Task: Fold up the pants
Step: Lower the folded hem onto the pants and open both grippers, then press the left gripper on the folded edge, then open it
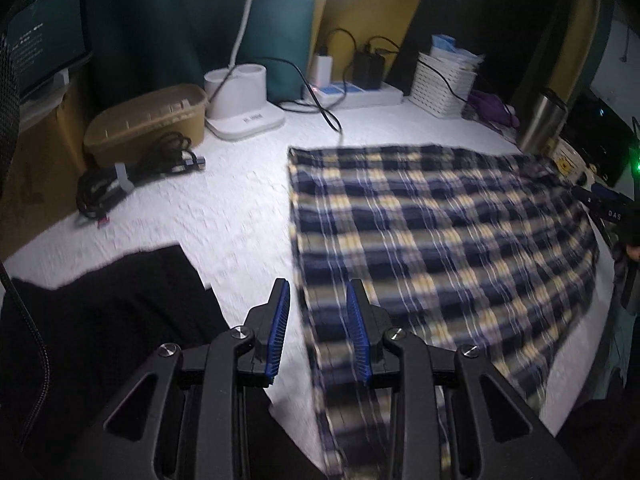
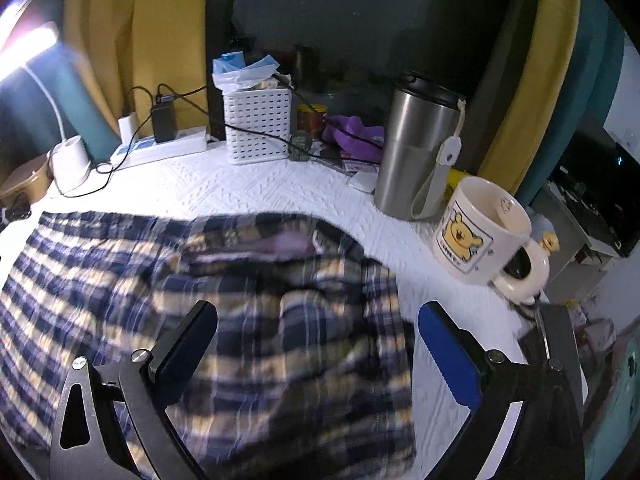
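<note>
Plaid flannel pants (image 1: 440, 232), navy and yellow, lie spread on the white-covered bench (image 1: 224, 208), filling centre and right of the left wrist frame. Left gripper (image 1: 318, 332): fingers a narrow gap apart, nothing clamped, poised over the pants' near-left edge at bottom centre. Right gripper (image 2: 316, 356): fingers wide apart above a rumpled section, empty. Risks, as I judge them: bear mug (image 2: 480, 232) and steel tumbler (image 2: 420, 152) stand just beside the cloth at right; a dragged fold could topple them. A bunched layer may fold crooked.
</note>
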`<action>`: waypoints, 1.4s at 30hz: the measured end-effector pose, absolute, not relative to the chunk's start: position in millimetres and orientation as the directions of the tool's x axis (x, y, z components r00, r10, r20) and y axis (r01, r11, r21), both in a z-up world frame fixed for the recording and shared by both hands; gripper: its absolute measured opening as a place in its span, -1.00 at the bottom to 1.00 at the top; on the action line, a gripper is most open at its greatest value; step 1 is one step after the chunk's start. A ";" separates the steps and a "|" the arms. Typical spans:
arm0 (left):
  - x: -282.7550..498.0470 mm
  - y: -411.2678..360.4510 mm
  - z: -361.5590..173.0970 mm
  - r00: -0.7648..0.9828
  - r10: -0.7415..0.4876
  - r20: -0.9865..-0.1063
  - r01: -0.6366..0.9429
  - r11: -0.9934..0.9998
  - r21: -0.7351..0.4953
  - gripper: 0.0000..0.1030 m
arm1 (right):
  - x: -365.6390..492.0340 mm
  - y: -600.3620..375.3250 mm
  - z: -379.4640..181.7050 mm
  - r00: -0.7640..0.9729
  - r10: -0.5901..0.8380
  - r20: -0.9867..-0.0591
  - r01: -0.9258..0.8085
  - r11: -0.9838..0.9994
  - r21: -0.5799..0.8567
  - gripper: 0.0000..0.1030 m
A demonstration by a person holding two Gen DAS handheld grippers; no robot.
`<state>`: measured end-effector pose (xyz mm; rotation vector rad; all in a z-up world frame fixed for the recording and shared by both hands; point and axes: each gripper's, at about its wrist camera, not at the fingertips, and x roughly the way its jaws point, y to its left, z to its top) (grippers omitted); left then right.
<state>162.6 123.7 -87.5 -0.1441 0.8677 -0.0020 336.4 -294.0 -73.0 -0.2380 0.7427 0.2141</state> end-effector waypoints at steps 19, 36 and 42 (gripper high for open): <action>94.1 97.8 -110.9 0.632 -0.099 -0.769 -0.007 0.991 -0.133 -0.44 | 258.6 -303.2 -90.5 0.706 0.101 -0.701 -0.282 0.948 -0.148 0.96; 71.1 96.5 -114.7 0.682 -0.033 -0.730 -0.043 0.995 -0.085 -0.97 | 237.3 -304.2 -97.8 0.698 0.115 -0.706 -0.300 0.943 -0.143 0.96; 66.5 102.0 -116.9 0.679 -0.016 -0.734 -0.068 0.994 -0.085 -0.97 | 235.6 -292.2 -97.4 0.697 0.134 -0.705 -0.326 0.934 -0.145 0.96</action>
